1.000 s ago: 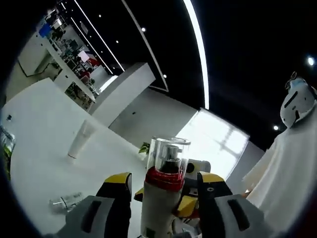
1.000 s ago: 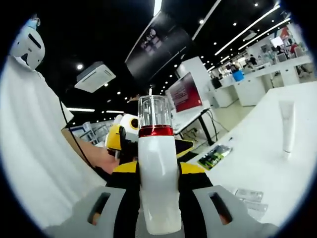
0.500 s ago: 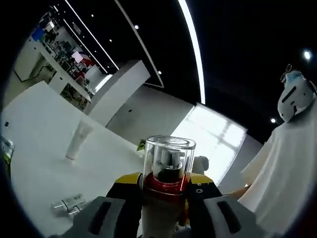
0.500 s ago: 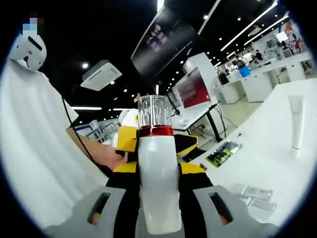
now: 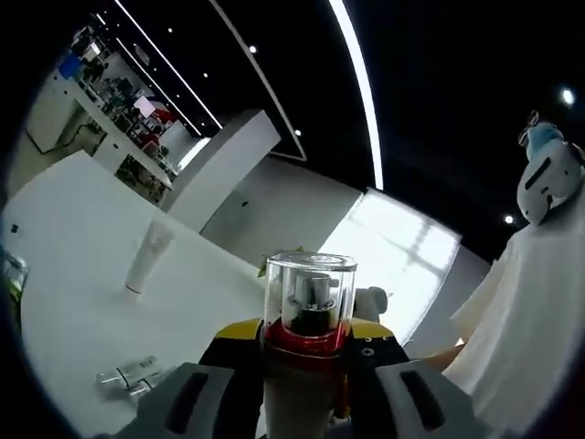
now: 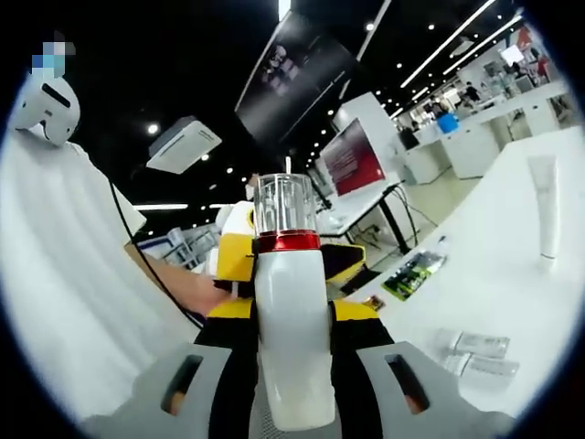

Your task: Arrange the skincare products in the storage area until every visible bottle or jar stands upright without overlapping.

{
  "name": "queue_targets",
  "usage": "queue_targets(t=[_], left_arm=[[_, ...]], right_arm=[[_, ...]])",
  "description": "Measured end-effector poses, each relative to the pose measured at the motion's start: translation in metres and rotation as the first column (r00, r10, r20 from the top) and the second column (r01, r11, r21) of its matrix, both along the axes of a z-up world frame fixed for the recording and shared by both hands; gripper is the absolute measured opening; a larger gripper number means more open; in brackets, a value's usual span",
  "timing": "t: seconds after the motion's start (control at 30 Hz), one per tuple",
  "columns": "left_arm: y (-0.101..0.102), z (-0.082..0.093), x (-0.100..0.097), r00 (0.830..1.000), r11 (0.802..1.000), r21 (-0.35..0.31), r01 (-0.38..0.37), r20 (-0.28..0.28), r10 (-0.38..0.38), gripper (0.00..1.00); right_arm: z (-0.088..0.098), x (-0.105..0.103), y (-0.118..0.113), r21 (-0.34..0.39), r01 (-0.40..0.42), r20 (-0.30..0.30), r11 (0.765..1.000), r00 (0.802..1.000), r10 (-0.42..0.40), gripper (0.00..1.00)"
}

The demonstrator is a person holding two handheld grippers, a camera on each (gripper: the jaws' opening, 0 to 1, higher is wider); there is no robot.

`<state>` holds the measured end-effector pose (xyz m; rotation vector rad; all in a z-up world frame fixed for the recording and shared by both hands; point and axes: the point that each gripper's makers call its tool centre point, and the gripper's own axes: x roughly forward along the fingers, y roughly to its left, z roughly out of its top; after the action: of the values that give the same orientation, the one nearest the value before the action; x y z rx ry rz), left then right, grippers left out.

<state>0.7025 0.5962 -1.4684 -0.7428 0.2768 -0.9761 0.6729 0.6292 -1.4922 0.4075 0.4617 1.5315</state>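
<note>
A white bottle (image 6: 291, 366) with a red ring and a clear cap (image 5: 309, 293) is held up in the air above the white table (image 5: 73, 238). My right gripper (image 6: 291, 313) is shut on its white body. My left gripper (image 5: 306, 346) is shut on it just under the red ring. In the right gripper view the left gripper (image 6: 288, 262) comes in from behind the bottle, its yellow jaws on either side of the neck. A white tube (image 5: 146, 261) (image 6: 546, 206) stands on the table, far from both grippers.
Small clear packets (image 5: 128, 373) (image 6: 480, 352) lie flat on the table (image 6: 512, 293). A green packet (image 6: 411, 273) lies near the table's edge. A person in white clothing (image 5: 530, 311) (image 6: 55, 274) is close behind the grippers, a hand (image 6: 178, 288) showing.
One second ago my left gripper stood open around the bottle's neck; it has since shut on it. The right gripper has kept its hold. Both views have shifted slightly.
</note>
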Motion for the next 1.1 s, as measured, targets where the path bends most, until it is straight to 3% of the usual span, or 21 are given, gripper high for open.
queue_targets(t=[0.27, 0.37, 0.53, 0.63, 0.7, 0.83, 1.1], left_arm=[[0.005, -0.002, 0.003, 1.0, 1.0, 0.021, -0.023, -0.01, 0.023, 0.32], [0.009, 0.002, 0.005, 0.998, 0.997, 0.037, -0.064, 0.022, 0.063, 0.32], [0.014, 0.003, 0.013, 0.996, 0.995, 0.035, -0.092, 0.01, 0.091, 0.31], [0.013, 0.001, 0.018, 0.995, 0.992, 0.082, -0.1, 0.02, 0.098, 0.31], [0.012, -0.002, 0.019, 0.994, 0.99, 0.098, -0.105, 0.016, 0.104, 0.31], [0.015, -0.004, 0.024, 0.989, 0.983, 0.107, -0.146, -0.001, 0.147, 0.31], [0.017, -0.007, 0.035, 0.975, 0.967, 0.134, -0.215, -0.024, 0.22, 0.31]], right_arm=[[-0.002, 0.002, 0.004, -0.009, 0.006, -0.029, 1.0, 1.0, -0.006, 0.28], [0.001, 0.005, 0.006, -0.001, 0.016, -0.024, 1.0, 1.0, -0.016, 0.29], [0.003, 0.012, 0.011, -0.022, 0.064, 0.05, 0.998, 0.997, -0.063, 0.3], [-0.007, 0.014, 0.015, -0.091, 0.071, 0.158, 0.993, 0.986, -0.056, 0.3], [-0.012, 0.014, 0.017, -0.127, 0.087, 0.199, 0.988, 0.978, -0.061, 0.31], [-0.013, 0.021, 0.019, -0.133, 0.154, 0.178, 0.979, 0.975, -0.129, 0.32], [-0.018, 0.033, 0.024, -0.198, 0.262, 0.228, 0.944, 0.949, -0.216, 0.35]])
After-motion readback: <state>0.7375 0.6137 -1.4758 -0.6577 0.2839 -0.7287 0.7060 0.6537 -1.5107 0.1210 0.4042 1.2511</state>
